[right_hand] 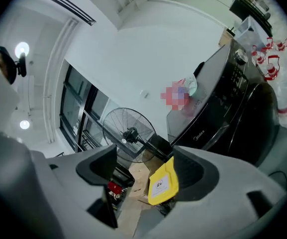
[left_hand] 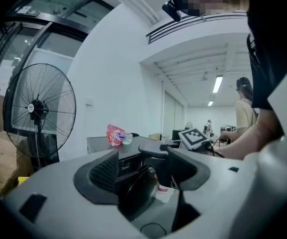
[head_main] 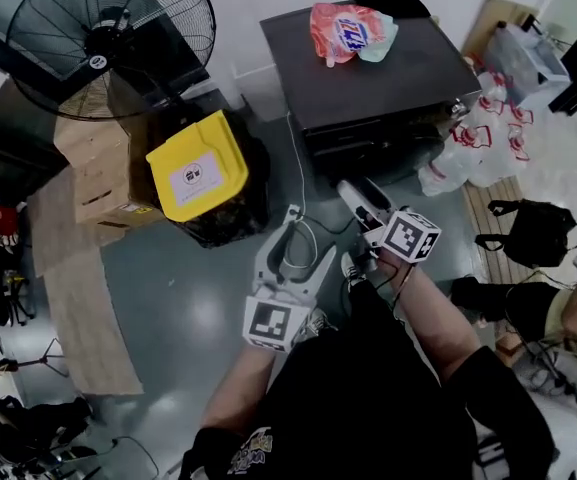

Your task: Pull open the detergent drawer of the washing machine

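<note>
The dark washing machine [head_main: 368,78] stands at the top middle of the head view, with a pink detergent bag [head_main: 348,33] lying on its lid. Its front panel [head_main: 378,143] faces me; I cannot make out the drawer's outline. My left gripper [head_main: 296,230] hangs open over the floor, short of the machine. In the left gripper view the machine's front [left_hand: 128,166] shows between the open left gripper [left_hand: 143,168]. My right gripper [head_main: 358,196] is closer to the front panel, apart from it. The right gripper [right_hand: 145,171] is open, rolled and empty, with the machine [right_hand: 228,108] to its right.
A large floor fan [head_main: 108,38] stands at the back left. A black bin with a yellow lid [head_main: 200,173] sits left of the machine, beside cardboard boxes [head_main: 98,168]. White plastic bags [head_main: 478,148] pile at the machine's right. A white cable [head_main: 298,178] trails on the floor.
</note>
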